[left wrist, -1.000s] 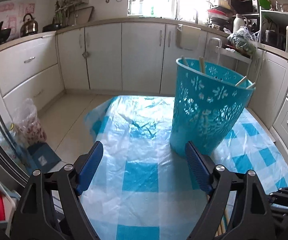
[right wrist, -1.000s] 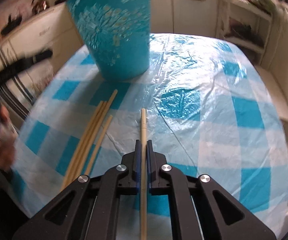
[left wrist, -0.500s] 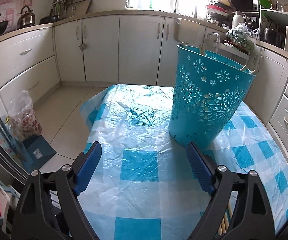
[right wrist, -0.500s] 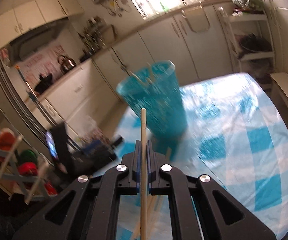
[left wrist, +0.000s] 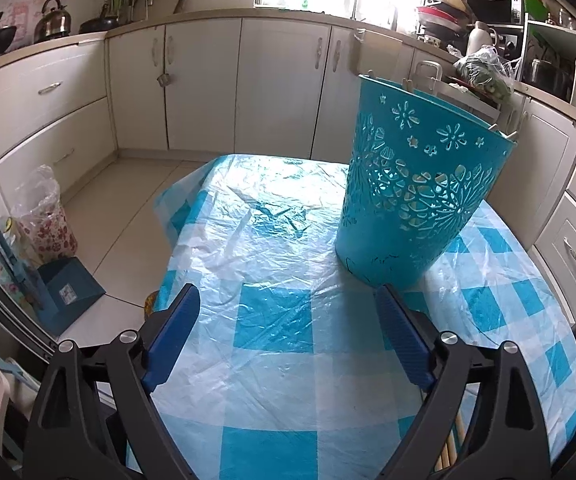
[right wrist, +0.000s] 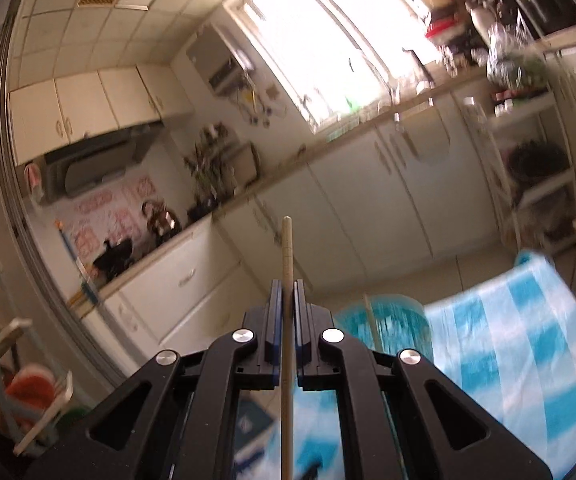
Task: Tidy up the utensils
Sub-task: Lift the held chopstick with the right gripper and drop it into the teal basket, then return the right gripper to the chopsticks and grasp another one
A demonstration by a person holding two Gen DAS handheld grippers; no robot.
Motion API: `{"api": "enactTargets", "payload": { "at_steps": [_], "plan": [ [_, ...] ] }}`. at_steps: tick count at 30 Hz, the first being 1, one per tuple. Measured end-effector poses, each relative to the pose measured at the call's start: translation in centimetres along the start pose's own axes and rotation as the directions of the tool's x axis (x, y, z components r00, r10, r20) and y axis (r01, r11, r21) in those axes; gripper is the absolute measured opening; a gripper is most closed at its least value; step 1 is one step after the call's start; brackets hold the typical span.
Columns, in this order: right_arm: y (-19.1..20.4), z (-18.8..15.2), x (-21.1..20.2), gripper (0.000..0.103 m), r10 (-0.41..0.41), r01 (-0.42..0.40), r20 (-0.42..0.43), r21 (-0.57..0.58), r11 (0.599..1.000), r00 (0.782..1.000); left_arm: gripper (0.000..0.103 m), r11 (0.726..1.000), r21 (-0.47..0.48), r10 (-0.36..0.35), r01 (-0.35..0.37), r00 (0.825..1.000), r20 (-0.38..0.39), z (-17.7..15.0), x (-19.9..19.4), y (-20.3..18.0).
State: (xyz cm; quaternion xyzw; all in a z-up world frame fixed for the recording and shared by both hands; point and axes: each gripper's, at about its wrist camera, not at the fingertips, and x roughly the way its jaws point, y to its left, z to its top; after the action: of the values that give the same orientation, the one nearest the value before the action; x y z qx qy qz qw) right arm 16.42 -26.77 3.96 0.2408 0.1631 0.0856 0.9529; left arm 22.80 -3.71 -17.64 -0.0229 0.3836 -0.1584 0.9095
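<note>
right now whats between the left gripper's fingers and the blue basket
Only bare checked plastic tablecloth, seen in the left wrist view. The left gripper is empty, its jaws opening, and the blue basket stands just beyond its right finger.

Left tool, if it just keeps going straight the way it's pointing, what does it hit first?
Probably the checked tablecloth. The left tool, jaws opening and empty, aims down at the cloth between its fingers; the blue basket stands off to the right of that line, though depth is hard to judge.

The left gripper (left wrist: 288, 316) tilts downward, jaws opening on nothing; the right gripper (right wrist: 287, 292) has its jaws clamped tight.
</note>
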Motion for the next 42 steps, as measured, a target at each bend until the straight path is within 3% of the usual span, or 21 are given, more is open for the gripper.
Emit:
{"api": "enactTargets", "payload": {
  "at_steps": [6, 9, 15, 21, 24, 28, 32, 37, 42],
  "plan": [
    [0.0, 2.0, 4.5, 0.006, -0.119, 0.125, 0.107, -0.051, 0.991, 0.987, 0.087, 0.999, -0.029, -0.014, 0.014, 1.000, -0.010, 0.0, 0.2, 0.5],
    [-0.9, 1.9, 6.3, 0.006, -0.180, 0.186, 0.112, -0.048, 0.981, 0.977, 0.088, 0.999, -0.042, -0.022, 0.021, 1.000, -0.012, 0.0, 0.2, 0.7],
    [-1.8, 0.1, 8.9, 0.006, -0.289, 0.293, 0.055, -0.078, 0.953, 0.956, 0.088, 0.998, -0.055, -0.038, 0.037, 0.999, -0.014, 0.1, 0.2, 0.9],
    [-1.1, -1.4, 9.5, 0.007, -0.283, 0.278, -0.019, -0.139, 0.950, 0.959, 0.088, 0.998, -0.057, -0.035, 0.035, 0.999, -0.012, 0.1, 0.1, 1.0],
    [-0.5, -2.4, 8.2, 0.009, -0.266, 0.252, -0.060, -0.173, 0.952, 0.962, 0.088, 0.998, -0.061, -0.021, 0.020, 1.000, -0.008, 0.0, 0.1, 1.2],
    [0.4, -4.2, 3.1, 0.023, -0.247, 0.229, -0.060, -0.209, 0.951, 0.967, 0.089, 0.998, -0.063, 0.009, -0.009, 1.000, 0.002, -0.2, 0.0, 1.5],
    [-0.1, -7.3, -2.1, 0.026, -0.292, 0.263, -0.081, -0.254, 0.931, 0.953, 0.089, 0.997, -0.070, 0.032, -0.031, 0.999, 0.013, -0.3, -0.5, 1.9],
    [-2.8, -11.7, -7.5, 0.027, -0.385, 0.345, -0.155, -0.236, 0.909, 0.910, 0.091, 0.996, -0.063, 0.058, -0.057, 0.998, 0.023, -0.8, -1.2, 1.8],
    [-4.9, -15.6, -7.3, 0.027, -0.415, 0.368, -0.301, -0.201, 0.908, 0.859, 0.091, 0.996, -0.046, 0.072, -0.072, 0.997, 0.012, -1.8, -1.7, 1.4]
  ]
}}
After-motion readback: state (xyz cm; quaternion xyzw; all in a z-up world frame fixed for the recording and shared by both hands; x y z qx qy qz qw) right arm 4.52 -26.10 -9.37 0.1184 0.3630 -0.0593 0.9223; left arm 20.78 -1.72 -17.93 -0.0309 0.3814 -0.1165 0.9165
